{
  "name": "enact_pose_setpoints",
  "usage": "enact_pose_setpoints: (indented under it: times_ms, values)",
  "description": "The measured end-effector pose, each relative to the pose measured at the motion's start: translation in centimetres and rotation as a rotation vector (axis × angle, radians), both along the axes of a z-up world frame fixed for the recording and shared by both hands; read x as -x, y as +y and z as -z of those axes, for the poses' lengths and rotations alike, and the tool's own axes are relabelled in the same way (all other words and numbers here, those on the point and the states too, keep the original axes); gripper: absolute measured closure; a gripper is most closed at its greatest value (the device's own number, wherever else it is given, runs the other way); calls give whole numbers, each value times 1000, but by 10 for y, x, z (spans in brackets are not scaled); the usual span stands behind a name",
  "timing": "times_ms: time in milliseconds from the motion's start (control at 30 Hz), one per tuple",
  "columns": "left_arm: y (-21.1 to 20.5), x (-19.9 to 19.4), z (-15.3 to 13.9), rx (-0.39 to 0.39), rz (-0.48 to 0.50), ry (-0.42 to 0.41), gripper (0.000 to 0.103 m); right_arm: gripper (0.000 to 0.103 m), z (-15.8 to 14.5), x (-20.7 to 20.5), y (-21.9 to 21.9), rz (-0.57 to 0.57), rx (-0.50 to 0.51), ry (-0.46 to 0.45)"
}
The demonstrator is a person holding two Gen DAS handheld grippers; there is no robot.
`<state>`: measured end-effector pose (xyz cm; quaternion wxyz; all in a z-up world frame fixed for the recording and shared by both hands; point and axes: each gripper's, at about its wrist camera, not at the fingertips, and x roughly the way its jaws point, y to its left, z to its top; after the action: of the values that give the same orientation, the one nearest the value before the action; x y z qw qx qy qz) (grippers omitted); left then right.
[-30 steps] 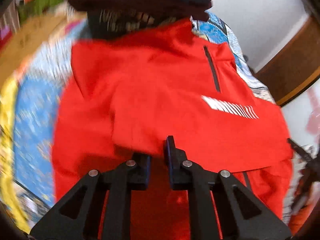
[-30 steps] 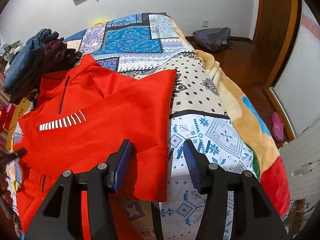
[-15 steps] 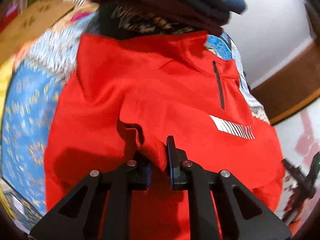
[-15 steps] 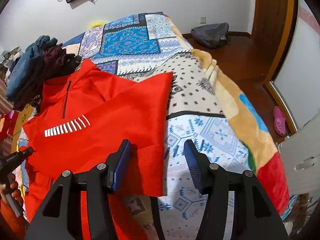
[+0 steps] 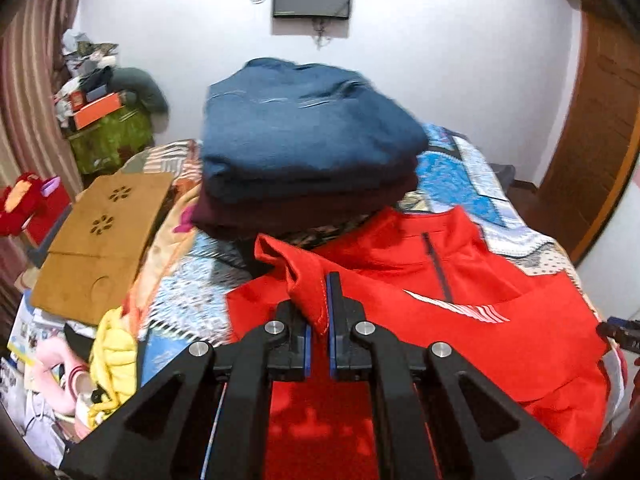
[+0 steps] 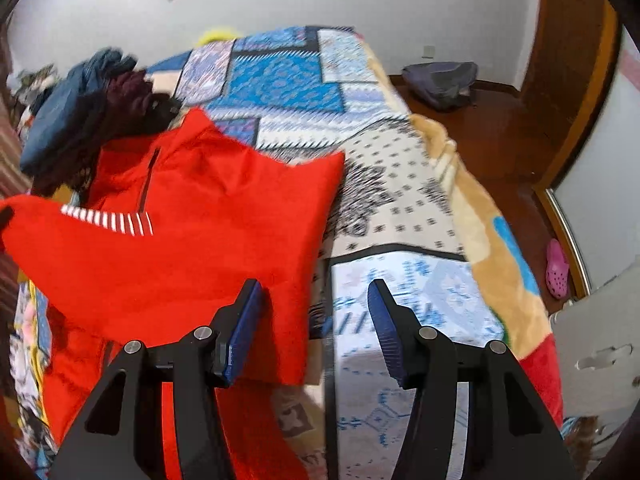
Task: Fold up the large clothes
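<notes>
Left gripper (image 5: pixel 318 312) clenched on a fold of the red jacket (image 5: pixel 460 320), which lies on the bed quilt (image 6: pixel 288 80) just in front of the folded stack (image 5: pixel 304 152); right gripper (image 6: pixel 316 316) released above the jacket's far edge; carry the fold across flat, keeping tension.

Stack of folded clothes (image 5: pixel 308 160) is blocking the frame's center behind the red pullover (image 5: pixel 460 304). Brown board (image 5: pixel 100 240) and clutter are crowding the left edge. Patterned bedspread (image 6: pixel 400 208) is lying free at right, letting a gripper pass.
</notes>
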<state>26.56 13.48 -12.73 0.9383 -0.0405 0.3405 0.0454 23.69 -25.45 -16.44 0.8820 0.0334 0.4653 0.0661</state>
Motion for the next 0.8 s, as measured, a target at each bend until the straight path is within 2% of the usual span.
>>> enact_pose_setpoints:
  times_ms: [133, 233, 367, 433, 533, 633, 800]
  values:
    - [24, 7, 25, 18, -57, 55, 98, 52, 11, -1, 11, -39, -1, 22]
    - [36, 5, 59, 17, -59, 161, 97, 45, 13, -1, 14, -34, -10, 28]
    - [46, 10, 96, -17, -84, 265, 88, 44, 14, 0, 17, -32, -12, 30]
    - [52, 14, 111, -17, -104, 304, 79, 43, 15, 1, 19, -38, -10, 24]
    - [60, 21, 130, -43, -147, 361, 75, 43, 15, 1, 20, -38, -5, 25]
    - [69, 27, 141, -32, -159, 398, 66, 43, 14, 0, 21, -40, -2, 27]
    - [75, 30, 129, -18, -160, 378, 65, 43, 7, -3, 26, -61, 31, 9]
